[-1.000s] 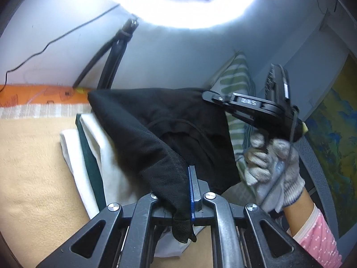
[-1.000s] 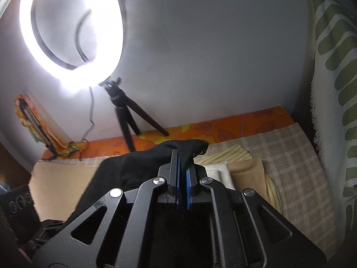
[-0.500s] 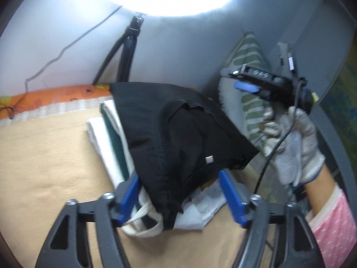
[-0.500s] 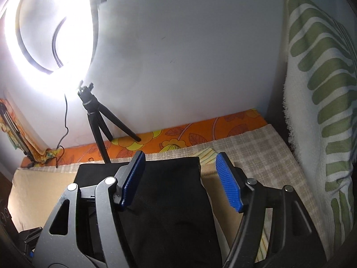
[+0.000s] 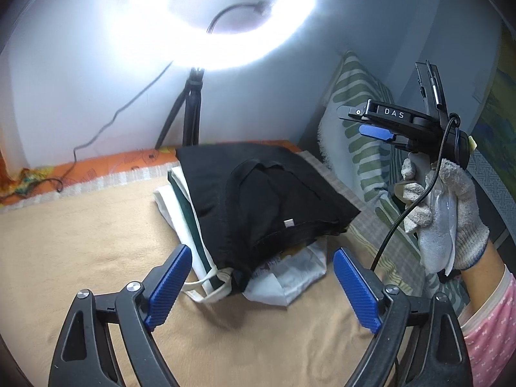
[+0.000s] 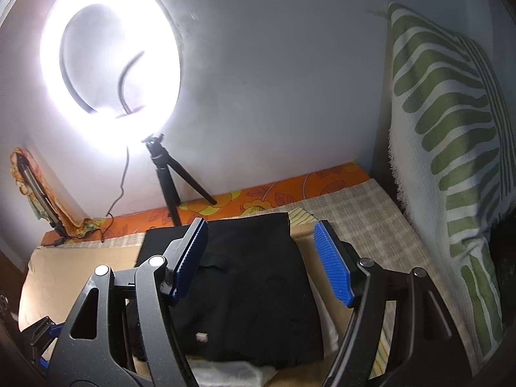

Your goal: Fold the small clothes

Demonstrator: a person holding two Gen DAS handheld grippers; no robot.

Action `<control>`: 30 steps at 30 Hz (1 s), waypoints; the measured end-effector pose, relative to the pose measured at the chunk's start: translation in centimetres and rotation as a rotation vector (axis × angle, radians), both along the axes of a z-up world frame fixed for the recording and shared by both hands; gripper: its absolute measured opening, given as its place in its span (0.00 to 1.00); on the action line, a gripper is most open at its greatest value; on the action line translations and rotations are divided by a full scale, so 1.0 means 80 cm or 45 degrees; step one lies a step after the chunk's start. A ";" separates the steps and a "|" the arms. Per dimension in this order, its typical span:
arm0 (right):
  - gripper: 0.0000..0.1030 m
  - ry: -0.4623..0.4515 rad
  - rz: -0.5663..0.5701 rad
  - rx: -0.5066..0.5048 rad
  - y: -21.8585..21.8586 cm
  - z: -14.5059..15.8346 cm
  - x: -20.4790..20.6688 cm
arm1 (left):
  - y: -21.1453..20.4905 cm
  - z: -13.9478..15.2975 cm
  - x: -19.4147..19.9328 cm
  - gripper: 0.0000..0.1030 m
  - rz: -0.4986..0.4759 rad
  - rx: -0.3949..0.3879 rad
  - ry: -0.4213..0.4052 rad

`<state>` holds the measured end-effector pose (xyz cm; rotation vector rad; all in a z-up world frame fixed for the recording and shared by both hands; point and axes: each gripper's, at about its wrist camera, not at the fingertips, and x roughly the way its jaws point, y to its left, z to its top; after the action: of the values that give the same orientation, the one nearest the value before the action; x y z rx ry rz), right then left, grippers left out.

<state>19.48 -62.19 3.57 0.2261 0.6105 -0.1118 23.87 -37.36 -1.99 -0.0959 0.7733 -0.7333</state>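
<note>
Folded black garment (image 5: 267, 200) lay centre frame atop a stack (image 5: 190, 225) of pale clothes, mostly hidden beneath it. Left gripper (image 5: 262, 285), lower frame, spread wide and holding nothing, just short of the stack's near edge. Right gripper (image 6: 261, 261) likewise spread wide over the garment, touching nothing; its lower parts cut off by the frame. Seen from the left wrist, upper right, gripped by a gloved hand (image 5: 441, 213). Ring light (image 6: 109, 64) glared out the wall behind it.
</note>
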 end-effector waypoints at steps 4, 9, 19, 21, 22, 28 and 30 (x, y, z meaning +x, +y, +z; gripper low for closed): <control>0.69 -0.018 0.003 -0.029 0.020 0.024 -0.029 | 0.013 0.022 -0.027 0.91 0.005 0.003 -0.048; 0.74 -0.054 0.006 -0.030 0.053 0.054 -0.072 | 0.035 0.049 -0.068 0.96 0.020 0.029 -0.127; 0.87 -0.139 0.027 -0.078 0.145 0.094 -0.162 | 0.094 0.090 -0.154 1.00 0.042 0.047 -0.247; 0.88 -0.142 0.026 -0.086 0.161 0.097 -0.178 | 0.105 0.094 -0.173 1.00 0.035 0.054 -0.268; 0.89 -0.143 0.031 -0.093 0.169 0.097 -0.186 | 0.109 0.095 -0.179 1.00 0.033 0.059 -0.277; 0.98 -0.156 0.023 -0.118 0.209 0.090 -0.231 | 0.126 0.098 -0.225 1.00 0.002 0.090 -0.346; 0.98 -0.149 0.024 -0.121 0.220 0.084 -0.244 | 0.132 0.095 -0.237 1.00 -0.001 0.093 -0.339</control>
<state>-0.04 -44.55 10.32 0.1337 0.4894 -0.1086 4.89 -26.79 5.63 0.0673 0.5448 -0.7009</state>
